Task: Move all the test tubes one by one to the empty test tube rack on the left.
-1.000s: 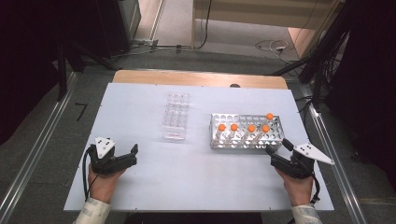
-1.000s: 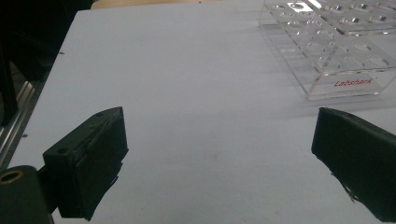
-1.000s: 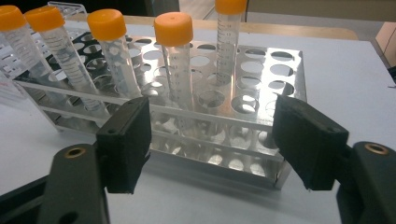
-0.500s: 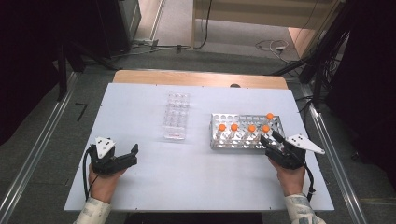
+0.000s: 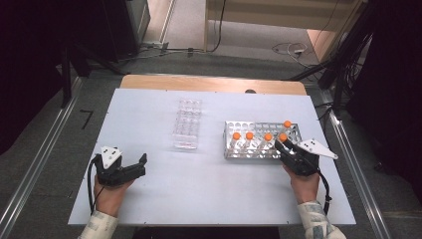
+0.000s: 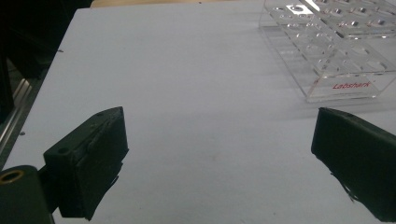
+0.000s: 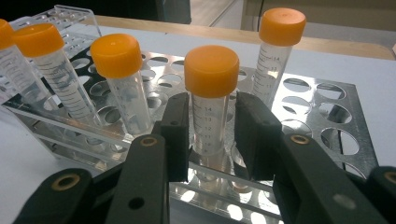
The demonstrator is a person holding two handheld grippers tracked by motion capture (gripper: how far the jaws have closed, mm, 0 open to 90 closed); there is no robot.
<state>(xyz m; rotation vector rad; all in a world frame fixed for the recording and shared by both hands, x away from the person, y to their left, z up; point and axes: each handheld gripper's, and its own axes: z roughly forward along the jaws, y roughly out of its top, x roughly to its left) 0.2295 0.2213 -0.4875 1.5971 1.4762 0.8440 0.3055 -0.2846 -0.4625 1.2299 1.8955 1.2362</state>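
Right hand-held gripper (image 7: 211,135) astride tube (image 7: 210,109)

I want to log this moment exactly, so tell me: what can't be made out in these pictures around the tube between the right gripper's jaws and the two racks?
- Right gripper view: whether the right gripper pads press the tube or stand just off it; the gaps look hairline.
- Same view: the tube's bottom, hidden by the metal rack.
- High view: graduations and contents of the tubes, too small.
- Left gripper view: the clear rack, cut off by the top and right edges.
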